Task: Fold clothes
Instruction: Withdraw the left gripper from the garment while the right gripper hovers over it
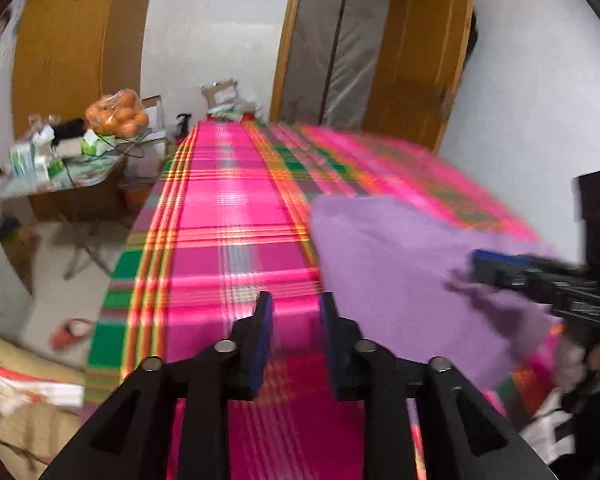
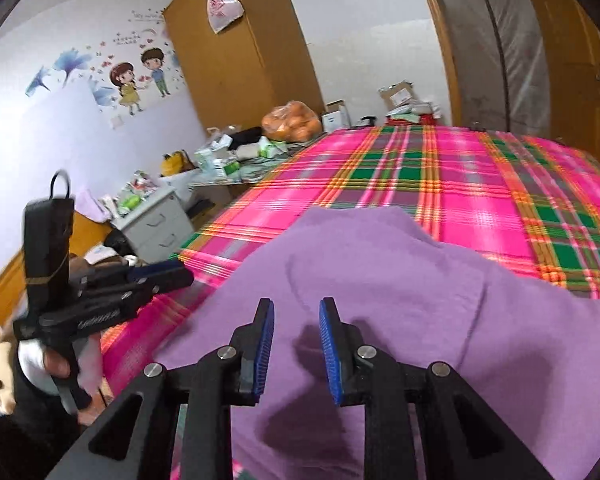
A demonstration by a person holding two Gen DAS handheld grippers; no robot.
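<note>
Left wrist view shows your left gripper point(image 1: 294, 308) with its blue pads point(image 1: 265, 320) standing apart and nothing between them, only the pink plaid bedspread point(image 1: 228, 208) below. Your right gripper point(image 2: 296, 312) is the same: pads point(image 2: 329, 324) parted and empty, hanging just above the purple garment point(image 2: 400, 280) and throwing a shadow on it, so you probably aren't touching the cloth there.

That garment lies spread on the bedspread's near side, mostly under your right hand, with its edge just beside your left gripper. In the left view your right gripper point(image 1: 485, 267) sits at the garment's point(image 1: 388, 264) near-right edge, where the cloth is rucked; whether it touches, blur hides.

Both hands hover free, which suits picking a fresh grip for a fold. The cloth looks soft and thick, so pinch an edge cleanly. The cluttered side table point(image 1: 88, 176) and wardrobe point(image 2: 236, 60) are well apart.
</note>
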